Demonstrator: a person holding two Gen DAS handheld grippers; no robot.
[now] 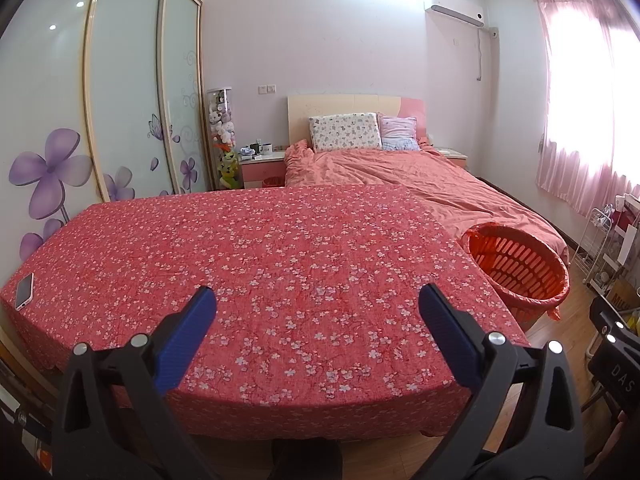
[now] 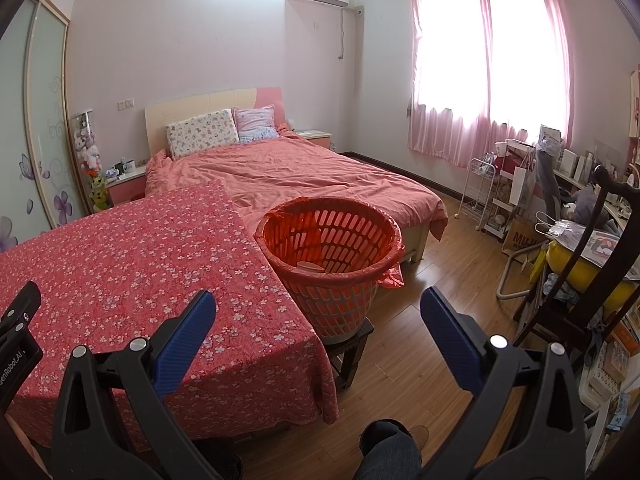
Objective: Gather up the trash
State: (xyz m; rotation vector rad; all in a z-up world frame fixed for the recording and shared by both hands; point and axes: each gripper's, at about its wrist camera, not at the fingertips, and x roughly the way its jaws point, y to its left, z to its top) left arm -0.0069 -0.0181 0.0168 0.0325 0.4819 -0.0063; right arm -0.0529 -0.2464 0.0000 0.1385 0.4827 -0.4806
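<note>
An orange slatted basket (image 2: 332, 248) lined with an orange bag stands on a dark low stool (image 2: 352, 350) at the right edge of a table covered in red floral cloth (image 1: 260, 256). A pale flat item (image 2: 310, 266) lies inside it. The basket also shows in the left wrist view (image 1: 520, 268). My left gripper (image 1: 316, 300) is open and empty above the table's near edge. My right gripper (image 2: 318, 300) is open and empty, just short of the basket. The left gripper's body shows at the left edge of the right wrist view (image 2: 16, 320).
A phone (image 1: 24, 291) lies on the table's far left corner. A bed (image 2: 304, 176) with a pink quilt lies behind the table. A wardrobe (image 1: 120, 92) lines the left wall. A wire rack (image 2: 480, 192), a dark chair (image 2: 592, 264) and clutter fill the right side. Wooden floor (image 2: 420, 340).
</note>
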